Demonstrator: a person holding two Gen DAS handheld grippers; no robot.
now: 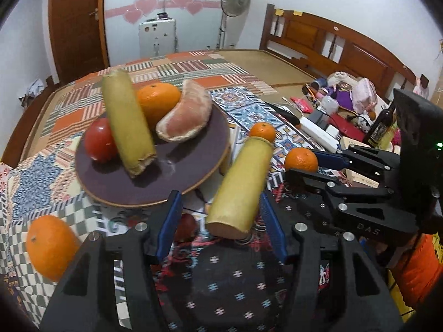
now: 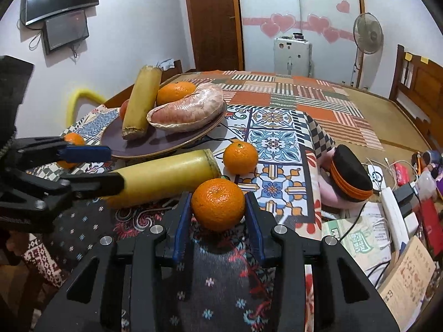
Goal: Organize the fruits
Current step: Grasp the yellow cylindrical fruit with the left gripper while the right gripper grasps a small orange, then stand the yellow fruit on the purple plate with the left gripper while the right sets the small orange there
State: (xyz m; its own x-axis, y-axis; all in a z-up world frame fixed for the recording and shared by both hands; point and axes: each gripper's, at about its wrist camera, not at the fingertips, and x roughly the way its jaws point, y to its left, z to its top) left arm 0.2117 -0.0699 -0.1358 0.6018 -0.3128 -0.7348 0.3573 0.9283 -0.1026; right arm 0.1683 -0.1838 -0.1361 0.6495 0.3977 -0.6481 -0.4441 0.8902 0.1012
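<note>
A dark purple plate (image 1: pixel 171 182) (image 2: pixel 155 144) holds a yellow cane piece (image 1: pixel 127 121), an orange (image 1: pixel 157 101), a red tomato (image 1: pixel 99 141) and a pomelo segment (image 1: pixel 185 119) (image 2: pixel 188 110). My left gripper (image 1: pixel 221 210) (image 2: pixel 113 166) is open around the near end of a second yellow cane piece (image 1: pixel 243 182) (image 2: pixel 163 177) lying on the cloth beside the plate. My right gripper (image 2: pixel 218 210) (image 1: pixel 307 163) is shut on an orange (image 2: pixel 218 203) (image 1: pixel 301 159). Another orange (image 2: pixel 240 157) (image 1: pixel 262 131) lies just beyond.
A loose orange (image 1: pixel 49 246) (image 2: pixel 70 141) lies left of the plate. A red fruit (image 1: pixel 185 225) lies under my left gripper. Clutter sits at the right: a power strip (image 2: pixel 393 215), a black and orange case (image 2: pixel 351 174), a bottle (image 1: pixel 379 127), papers. A patterned mat lies behind.
</note>
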